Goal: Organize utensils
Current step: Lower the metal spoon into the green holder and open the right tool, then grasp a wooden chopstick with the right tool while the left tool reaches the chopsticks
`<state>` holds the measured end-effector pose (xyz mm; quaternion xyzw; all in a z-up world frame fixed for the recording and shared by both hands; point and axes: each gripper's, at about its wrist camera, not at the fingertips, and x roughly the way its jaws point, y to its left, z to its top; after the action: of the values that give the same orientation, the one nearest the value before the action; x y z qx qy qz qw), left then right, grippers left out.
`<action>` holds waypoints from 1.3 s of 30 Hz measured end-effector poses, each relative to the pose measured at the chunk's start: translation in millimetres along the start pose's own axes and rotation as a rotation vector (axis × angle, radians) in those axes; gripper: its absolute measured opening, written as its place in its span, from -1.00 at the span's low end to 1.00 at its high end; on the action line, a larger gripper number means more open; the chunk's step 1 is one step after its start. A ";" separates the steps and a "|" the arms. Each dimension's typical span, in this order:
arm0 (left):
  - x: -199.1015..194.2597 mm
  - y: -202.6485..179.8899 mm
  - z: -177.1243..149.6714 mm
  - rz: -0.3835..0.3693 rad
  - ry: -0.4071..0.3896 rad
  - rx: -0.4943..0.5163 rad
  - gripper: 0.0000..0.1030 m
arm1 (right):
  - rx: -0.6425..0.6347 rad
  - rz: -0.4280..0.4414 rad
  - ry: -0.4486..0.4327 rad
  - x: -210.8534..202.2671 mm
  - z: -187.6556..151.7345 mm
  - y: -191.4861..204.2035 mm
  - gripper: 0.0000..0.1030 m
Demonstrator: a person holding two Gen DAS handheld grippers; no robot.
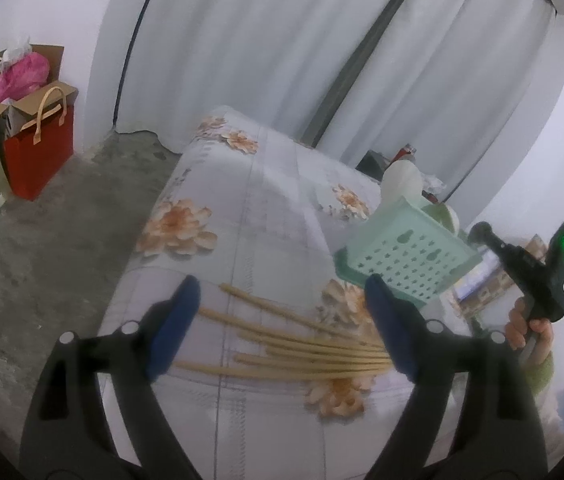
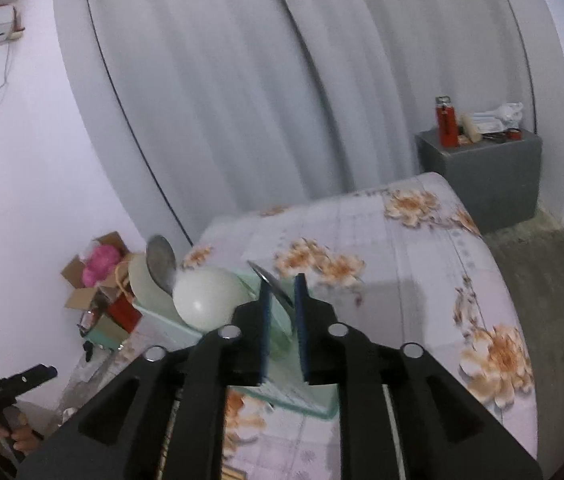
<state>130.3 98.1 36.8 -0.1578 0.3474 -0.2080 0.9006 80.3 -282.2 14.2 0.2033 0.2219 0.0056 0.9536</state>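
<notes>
Several wooden chopsticks [image 1: 301, 350] lie fanned out on the floral table cover [image 1: 266, 208], between the fingers of my left gripper [image 1: 283, 330], which is open and empty just above them. A mint green perforated utensil holder [image 1: 405, 260] stands at the right, with white bowls [image 1: 401, 180] behind it. In the right wrist view, my right gripper [image 2: 282, 320] is nearly shut on a metal spoon [image 2: 272, 286], held over the green holder [image 2: 282, 332]. A white bowl [image 2: 206, 296] and a second metal spoon [image 2: 160, 260] sit in the rack at the left.
A red gift bag [image 1: 38, 152] and cardboard boxes [image 1: 14, 80] stand on the concrete floor at the left. A grey cabinet [image 2: 485, 176] with a red bottle [image 2: 445, 122] stands beyond the table. White curtains hang behind. The right hand-held gripper's handle [image 1: 537, 268] shows at the right.
</notes>
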 end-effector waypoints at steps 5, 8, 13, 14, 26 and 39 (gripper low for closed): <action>6.9 -0.1 -8.9 -0.001 0.025 0.007 0.59 | 0.016 -0.055 -0.063 -32.0 -10.5 -4.2 -0.42; 11.3 0.3 -15.0 -0.012 0.045 -0.008 0.59 | 0.040 -0.072 -0.079 -46.7 -14.5 -9.1 -0.41; 14.0 -1.6 -23.7 -0.018 0.063 -0.001 0.59 | 0.047 -0.069 -0.087 -64.3 -22.0 -11.2 -0.41; 14.1 -1.9 -25.3 -0.016 0.067 0.004 0.59 | 0.042 -0.060 -0.078 -63.6 -24.5 -9.5 -0.39; 28.5 -17.5 -65.3 -0.127 0.216 0.033 0.47 | -0.177 0.189 0.387 47.6 -87.9 65.0 -0.20; 82.5 -21.1 -81.8 -0.193 0.338 -0.093 -0.35 | -0.221 0.211 0.612 104.7 -129.9 81.7 -0.73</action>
<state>123.6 28.5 -58.3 -0.1945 0.4859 -0.3009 0.7972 125.8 -146.6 -104.3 0.1096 0.4737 0.1889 0.8532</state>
